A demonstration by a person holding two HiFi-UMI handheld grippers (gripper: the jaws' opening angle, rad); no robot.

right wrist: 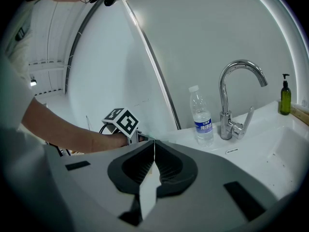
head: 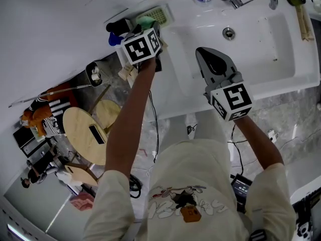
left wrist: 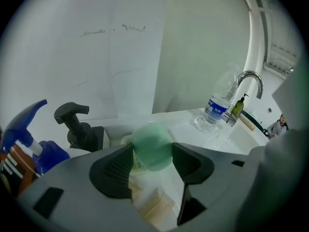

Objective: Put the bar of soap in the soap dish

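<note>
A pale green bar of soap [left wrist: 152, 146] sits between the jaws of my left gripper [left wrist: 152, 153], which is shut on it. In the head view the soap [head: 147, 21] is at the sink's back left corner, right beside the pale slatted soap dish [head: 162, 15]. Part of the dish [left wrist: 136, 164] shows just under and behind the soap. I cannot tell whether the soap touches it. My right gripper [head: 213, 63] hovers over the left part of the basin [head: 261, 44], jaws shut and empty [right wrist: 154, 151].
A blue spray bottle [left wrist: 29, 144] and a black pump dispenser [left wrist: 72, 122] stand left of the dish. A water bottle [right wrist: 202, 117], the chrome faucet [right wrist: 231, 100] and a green dispenser bottle [right wrist: 286, 98] line the sink's back edge. The wall rises directly behind.
</note>
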